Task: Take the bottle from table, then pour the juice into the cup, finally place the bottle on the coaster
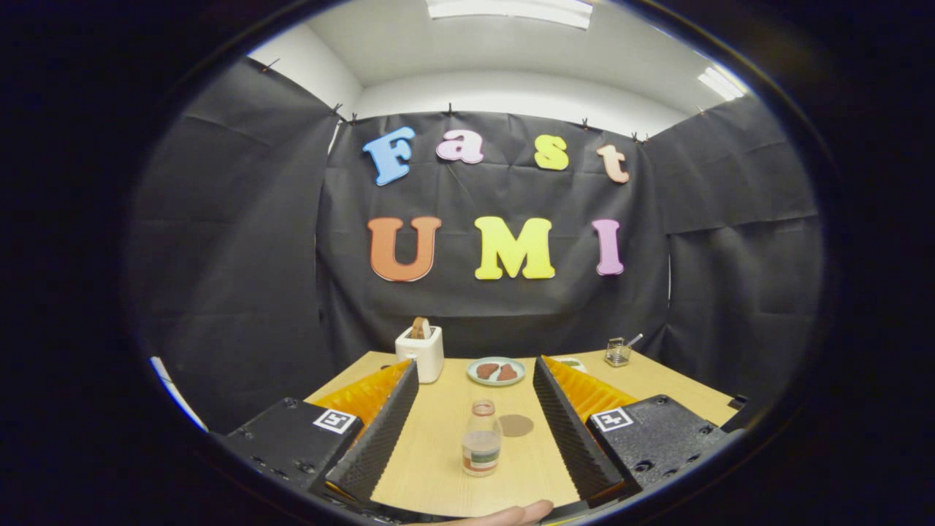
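A small clear bottle [481,439] with a pale cap and a label band stands upright on the wooden table [438,467]. It sits between my fingers, nearer their bases than their tips, touching neither. My gripper [475,364] is open wide. A round brown coaster [516,425] lies flat just behind and to the right of the bottle. A small clear glass cup [618,353] with a thin stick in it stands at the table's far right, beyond the right finger.
A white toaster [421,353] holding a slice of bread stands beyond the left fingertip. A pale plate [497,371] with two brown pieces lies at the far middle. Part of a person's hand [511,515] shows at the near table edge.
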The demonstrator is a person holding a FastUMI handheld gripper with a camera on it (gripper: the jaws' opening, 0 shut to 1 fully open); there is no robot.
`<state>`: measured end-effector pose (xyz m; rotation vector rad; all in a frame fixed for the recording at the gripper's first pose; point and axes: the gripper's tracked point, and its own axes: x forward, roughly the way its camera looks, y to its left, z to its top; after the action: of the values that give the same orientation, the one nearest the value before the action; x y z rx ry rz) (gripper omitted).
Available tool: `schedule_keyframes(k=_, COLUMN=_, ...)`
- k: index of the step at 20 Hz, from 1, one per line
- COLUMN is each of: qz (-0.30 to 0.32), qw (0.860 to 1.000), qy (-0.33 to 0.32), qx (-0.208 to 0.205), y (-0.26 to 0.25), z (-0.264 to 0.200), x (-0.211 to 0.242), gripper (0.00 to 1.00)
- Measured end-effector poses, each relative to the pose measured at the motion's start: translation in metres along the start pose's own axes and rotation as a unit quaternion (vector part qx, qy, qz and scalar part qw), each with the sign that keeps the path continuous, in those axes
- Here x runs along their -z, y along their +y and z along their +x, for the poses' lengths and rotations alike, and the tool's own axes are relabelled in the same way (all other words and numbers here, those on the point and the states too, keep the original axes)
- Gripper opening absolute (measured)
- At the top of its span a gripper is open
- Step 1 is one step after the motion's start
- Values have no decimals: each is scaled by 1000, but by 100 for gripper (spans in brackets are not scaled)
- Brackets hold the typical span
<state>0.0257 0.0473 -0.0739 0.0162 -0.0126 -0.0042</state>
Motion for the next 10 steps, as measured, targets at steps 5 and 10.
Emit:
schedule_keyframes(k=5, qz=12, qw=1000, qy=11, qx=0, y=4, z=10, x=32, gripper=100)
schedule_keyframes(k=10, qz=26, qw=999, qy=19, qx=-2, y=7, z=26, x=72, gripper=100)
